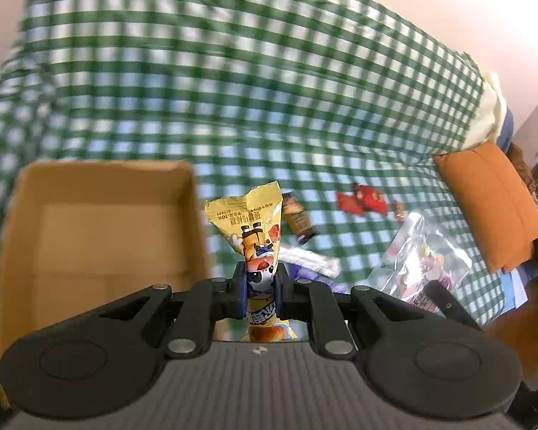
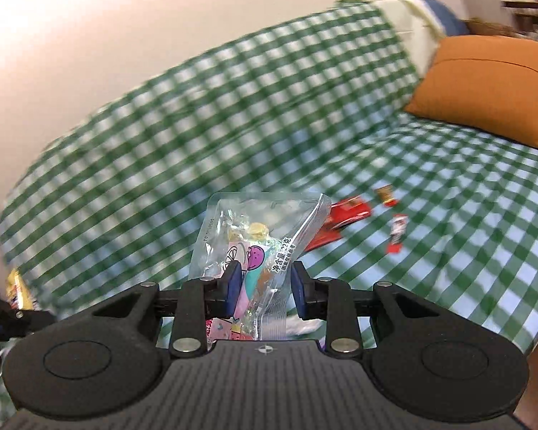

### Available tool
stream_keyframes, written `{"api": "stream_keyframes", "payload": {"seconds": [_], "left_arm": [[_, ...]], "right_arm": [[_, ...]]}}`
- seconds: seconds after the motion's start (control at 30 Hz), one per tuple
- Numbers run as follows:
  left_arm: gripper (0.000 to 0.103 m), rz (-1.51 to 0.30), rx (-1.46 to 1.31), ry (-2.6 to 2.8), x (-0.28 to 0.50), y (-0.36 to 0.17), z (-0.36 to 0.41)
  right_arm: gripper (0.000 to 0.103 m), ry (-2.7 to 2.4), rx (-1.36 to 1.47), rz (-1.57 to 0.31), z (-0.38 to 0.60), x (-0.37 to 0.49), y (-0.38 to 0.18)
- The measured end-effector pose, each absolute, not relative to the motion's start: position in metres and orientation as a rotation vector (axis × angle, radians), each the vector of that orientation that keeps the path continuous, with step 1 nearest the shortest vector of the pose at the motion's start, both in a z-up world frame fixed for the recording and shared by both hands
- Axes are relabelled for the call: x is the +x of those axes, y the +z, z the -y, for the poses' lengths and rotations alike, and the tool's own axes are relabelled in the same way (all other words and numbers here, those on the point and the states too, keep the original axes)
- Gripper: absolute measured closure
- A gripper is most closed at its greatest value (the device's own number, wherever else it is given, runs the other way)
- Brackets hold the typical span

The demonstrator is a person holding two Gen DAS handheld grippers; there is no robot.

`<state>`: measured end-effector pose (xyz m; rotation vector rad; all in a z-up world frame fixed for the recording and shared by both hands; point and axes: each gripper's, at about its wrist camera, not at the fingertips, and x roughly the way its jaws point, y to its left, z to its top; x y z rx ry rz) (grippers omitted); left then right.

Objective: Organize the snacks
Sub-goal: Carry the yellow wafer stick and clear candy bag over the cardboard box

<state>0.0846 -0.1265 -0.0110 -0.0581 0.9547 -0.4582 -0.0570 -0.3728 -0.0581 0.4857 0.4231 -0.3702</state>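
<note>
Above the green-and-white checked sofa cover [image 1: 269, 89], the left gripper [image 1: 261, 288] pinches a yellow cartoon-printed snack packet [image 1: 256, 229] between its fingers beside an open brown cardboard box [image 1: 100, 222], while the right gripper [image 2: 265, 286] clamps a clear plastic candy bag [image 2: 258, 236].

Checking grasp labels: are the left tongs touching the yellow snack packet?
Touching. The left wrist view shows the left tongs pinching the yellow snack packet between both pads, the packet squeezed narrow there.
</note>
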Motion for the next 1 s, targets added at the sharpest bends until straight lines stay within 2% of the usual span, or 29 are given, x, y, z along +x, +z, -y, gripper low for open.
{"api": "stream_keyframes", "payload": {"seconds": [0.27, 0.43, 0.63, 1.0], "left_arm": [[0.088, -0.96, -0.082, -0.296, -0.001, -0.018, 0.011], [0.088, -0.953, -0.11, -0.256, -0.034, -0.025, -0.035], [0.088, -0.923, -0.146, -0.261, -0.052, -0.024, -0.057], [0.088, -0.896, -0.189, -0.26, -0.062, -0.022, -0.075]], "right_arm": [[0.071, -0.134, 0.403, -0.521, 0.266, -0.107, -0.039], [0.071, -0.037, 0.333, -0.563, 0.208, -0.118, -0.032], [0.071, 0.004, 0.267, -0.606, 0.167, -0.123, -0.027], [0.071, -0.006, 0.21, -0.608, 0.149, -0.133, -0.02]]}}
